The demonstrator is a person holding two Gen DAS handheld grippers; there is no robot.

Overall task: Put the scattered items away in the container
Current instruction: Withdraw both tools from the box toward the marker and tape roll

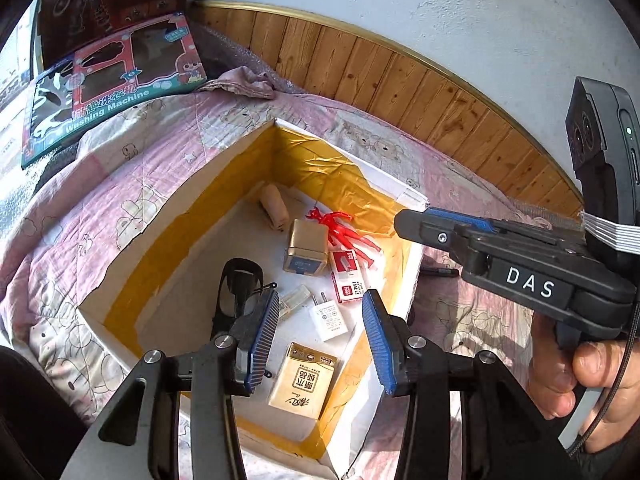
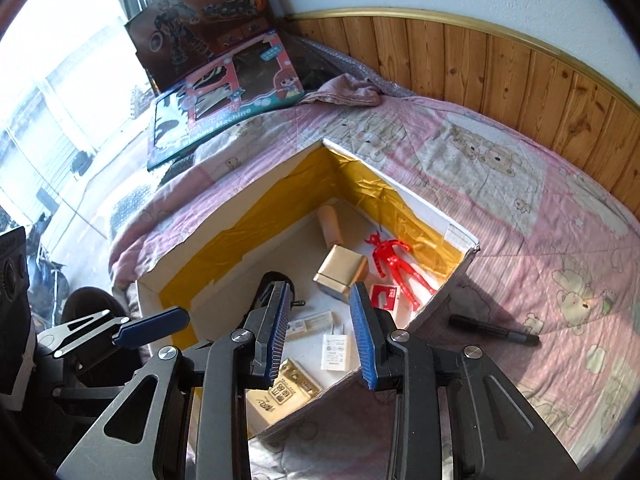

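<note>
Both wrist views look down, close, into the box (image 1: 256, 148).

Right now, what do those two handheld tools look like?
Both are black, angular frames with silver bolts. The left tool and right tool each end in two blue ribbed pads. The right one carries white "DAS" lettering, a grey ribbon cable and a green light.

Two toy boxes (image 2: 224, 92) lean near wood paneling (image 2: 500, 76) on a pink quilt (image 2: 520, 220).
</note>
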